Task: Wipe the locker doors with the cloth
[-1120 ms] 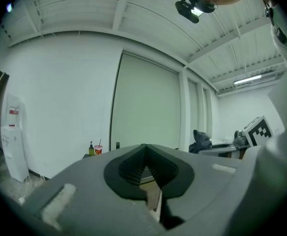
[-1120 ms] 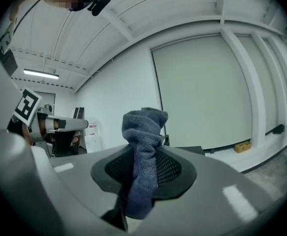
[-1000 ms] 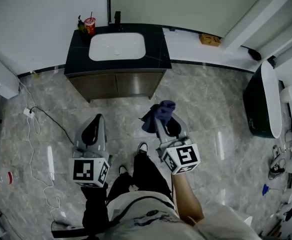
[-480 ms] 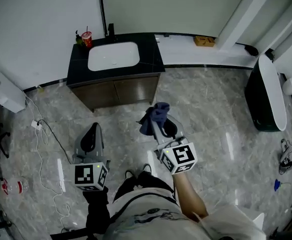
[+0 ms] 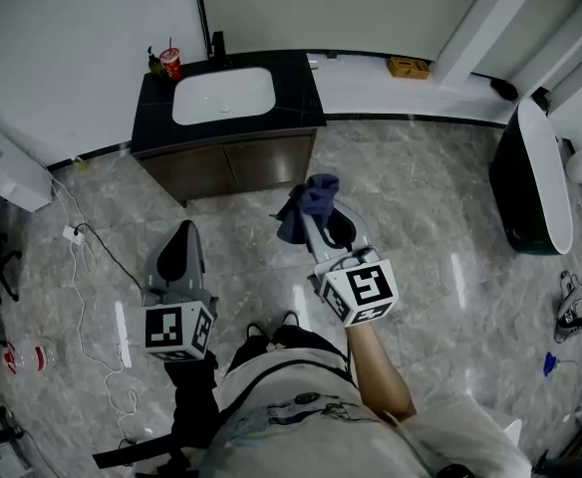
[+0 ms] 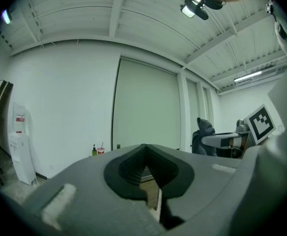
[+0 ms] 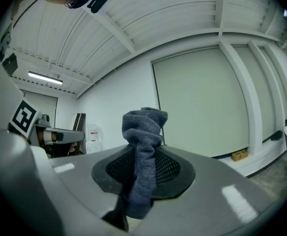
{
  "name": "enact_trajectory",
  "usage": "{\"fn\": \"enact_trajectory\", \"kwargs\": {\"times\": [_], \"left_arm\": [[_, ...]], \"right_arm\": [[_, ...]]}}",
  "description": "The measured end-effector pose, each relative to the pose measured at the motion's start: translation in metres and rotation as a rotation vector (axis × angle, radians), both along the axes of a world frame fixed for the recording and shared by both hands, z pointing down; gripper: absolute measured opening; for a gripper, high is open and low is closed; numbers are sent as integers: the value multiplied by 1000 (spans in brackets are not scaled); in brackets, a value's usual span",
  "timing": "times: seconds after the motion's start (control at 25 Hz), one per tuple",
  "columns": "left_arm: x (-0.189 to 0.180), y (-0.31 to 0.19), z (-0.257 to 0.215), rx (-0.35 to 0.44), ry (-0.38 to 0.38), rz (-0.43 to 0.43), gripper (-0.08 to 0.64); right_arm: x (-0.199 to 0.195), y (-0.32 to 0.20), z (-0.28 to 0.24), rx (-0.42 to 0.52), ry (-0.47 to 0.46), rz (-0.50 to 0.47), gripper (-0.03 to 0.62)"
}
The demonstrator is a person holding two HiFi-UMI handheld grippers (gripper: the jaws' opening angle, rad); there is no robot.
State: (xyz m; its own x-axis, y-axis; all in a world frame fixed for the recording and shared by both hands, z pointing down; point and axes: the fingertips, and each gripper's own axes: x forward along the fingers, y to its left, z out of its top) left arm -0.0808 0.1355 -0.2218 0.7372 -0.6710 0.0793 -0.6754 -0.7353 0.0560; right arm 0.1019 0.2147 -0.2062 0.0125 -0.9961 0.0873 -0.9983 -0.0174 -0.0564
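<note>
Item: cloth, grey-blue knit, bunched.
Location: pinched in right tongs; wad stands above tips, tail hangs below.
Left tongs: drawn together to thin slit, nothing between.
Change over last second: both tongs carried slightly higher and forward over floor, toward sink cabinet; grip on cloth unchanged.
Cloth well apart from cabinet doors, touching no surface.
Judgement: approach phase, wiping not begun. Whether these cabinet doors are the locker doors is unclear.

Head view steeply down from above; both gripper views level, toward one pale wall panel.
</note>
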Motion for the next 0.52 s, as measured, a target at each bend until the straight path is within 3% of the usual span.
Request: {"fn": "enact_trajectory", "kwargs": {"times": [0.52], "left_arm": [[11, -4, -5, 11, -7, 21, 0]], "right_arm": [[1, -3, -1, 7, -16, -4, 92]]}}
